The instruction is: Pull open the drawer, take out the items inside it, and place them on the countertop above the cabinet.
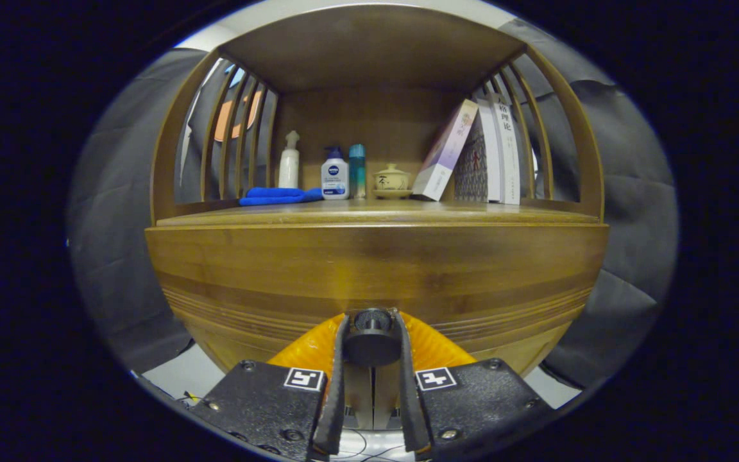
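- Gripper view: countertop (369, 213) carries three bottles, one blue cloth (278, 196), one lidded cup (392, 179), three books (480, 154).
- One drawer (369, 269), wood-grained, front face shut flush; its dark round knob (372, 337) sits between the fingers.
- Gripper (372, 333) is clamped, both fingers pressing the knob's sides.

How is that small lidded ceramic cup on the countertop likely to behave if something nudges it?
The lidded cup looks ceramic, so probably fragile. Its lid seems to sit loose and may slide off. It is squat on a saucer, so it should skid rather than tip. The gripper is far below, its fingers closed on the drawer knob.
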Tool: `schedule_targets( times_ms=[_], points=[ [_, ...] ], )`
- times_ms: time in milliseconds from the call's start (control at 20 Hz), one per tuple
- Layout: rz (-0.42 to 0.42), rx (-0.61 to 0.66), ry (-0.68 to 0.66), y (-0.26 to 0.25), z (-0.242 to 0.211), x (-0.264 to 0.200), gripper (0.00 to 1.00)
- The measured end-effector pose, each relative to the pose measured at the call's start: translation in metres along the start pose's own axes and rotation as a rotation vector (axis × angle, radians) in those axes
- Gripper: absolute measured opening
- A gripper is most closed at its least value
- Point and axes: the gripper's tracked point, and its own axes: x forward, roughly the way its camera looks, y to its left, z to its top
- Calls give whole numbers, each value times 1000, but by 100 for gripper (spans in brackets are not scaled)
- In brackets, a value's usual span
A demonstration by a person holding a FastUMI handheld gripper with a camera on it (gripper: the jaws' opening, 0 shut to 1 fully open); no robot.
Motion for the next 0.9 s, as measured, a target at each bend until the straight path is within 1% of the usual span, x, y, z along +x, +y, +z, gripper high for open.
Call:
schedule_targets(
  times_ms=[900],
  points=[
    [20, 26, -10, -1, -23, -95, 38]
  ],
)
